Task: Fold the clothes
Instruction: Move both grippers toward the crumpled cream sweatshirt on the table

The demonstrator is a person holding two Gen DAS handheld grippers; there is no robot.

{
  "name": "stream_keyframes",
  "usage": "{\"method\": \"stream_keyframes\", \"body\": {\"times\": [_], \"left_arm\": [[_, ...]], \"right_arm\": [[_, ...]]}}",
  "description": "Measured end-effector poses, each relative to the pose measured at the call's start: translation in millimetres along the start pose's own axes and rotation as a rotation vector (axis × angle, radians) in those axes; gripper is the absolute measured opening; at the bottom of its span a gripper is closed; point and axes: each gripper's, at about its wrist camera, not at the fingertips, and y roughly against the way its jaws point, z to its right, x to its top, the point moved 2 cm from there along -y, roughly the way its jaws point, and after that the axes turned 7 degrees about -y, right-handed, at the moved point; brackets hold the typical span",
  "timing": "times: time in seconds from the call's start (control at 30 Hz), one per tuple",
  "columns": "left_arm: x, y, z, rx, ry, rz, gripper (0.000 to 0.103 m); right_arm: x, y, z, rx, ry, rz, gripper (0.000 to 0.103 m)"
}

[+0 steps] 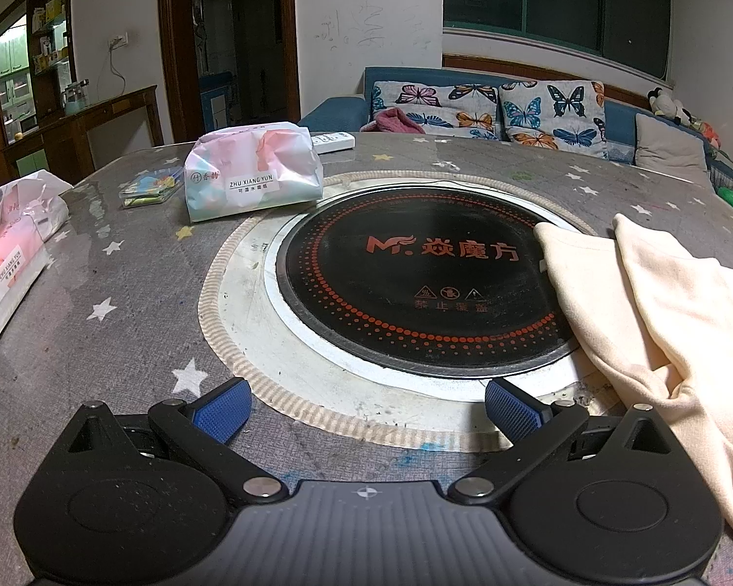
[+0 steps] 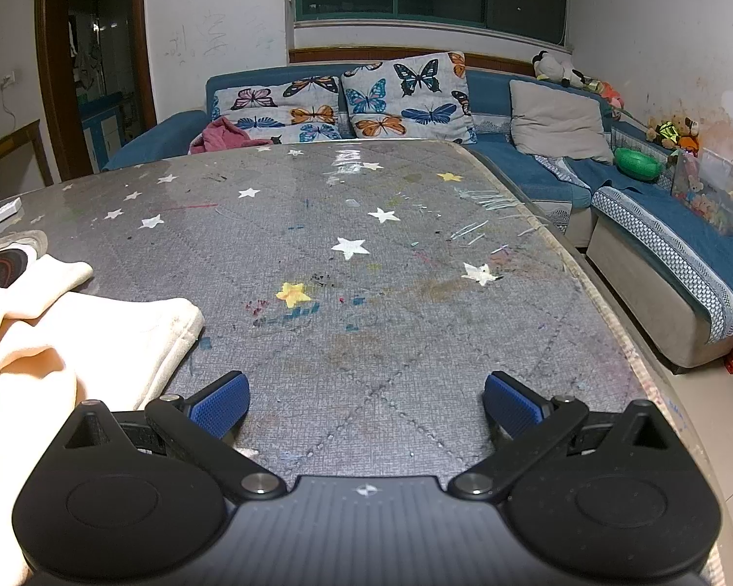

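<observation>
Soft, matt cream cloth garment lies rumpled on the bench, whose quilted grey fabric sits under a glossy clear film. The inset cooktop shows smooth black glass; tissue packs are crinkly plastic.

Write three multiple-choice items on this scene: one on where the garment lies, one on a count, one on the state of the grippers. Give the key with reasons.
1. Where does the cream fleece garment lie relative to the black round induction cooktop set in the table?
A. Its edge overlaps the cooktop's right side
B. On the sofa
C. Under a tissue pack

2. How many butterfly-print cushions lean on the blue sofa?
A. One
B. Two
C. Four

3. How are the left gripper and right gripper?
A. Both shut on cloth
B. One open, one shut
C. Both open, holding nothing

Key: 1 A, the cloth covers the cooktop's right rim. 2 B, two cushions stand side by side. 3 C, the blue pads stand wide apart with only table between them.
</observation>
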Motion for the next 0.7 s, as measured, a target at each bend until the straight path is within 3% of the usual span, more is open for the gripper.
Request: {"method": "stream_keyframes", "body": {"times": [0.27, 0.7], "left_arm": [[1, 3, 4, 0.033, -0.036, 0.004, 0.103], [-8, 34, 21, -0.064, -0.013, -0.010, 0.103]], "right_arm": [[-9, 14, -9, 0.008, -0.003, -0.017, 0.103], [-38, 97, -55, 0.073, 0.136, 0.054, 0.103]]}}
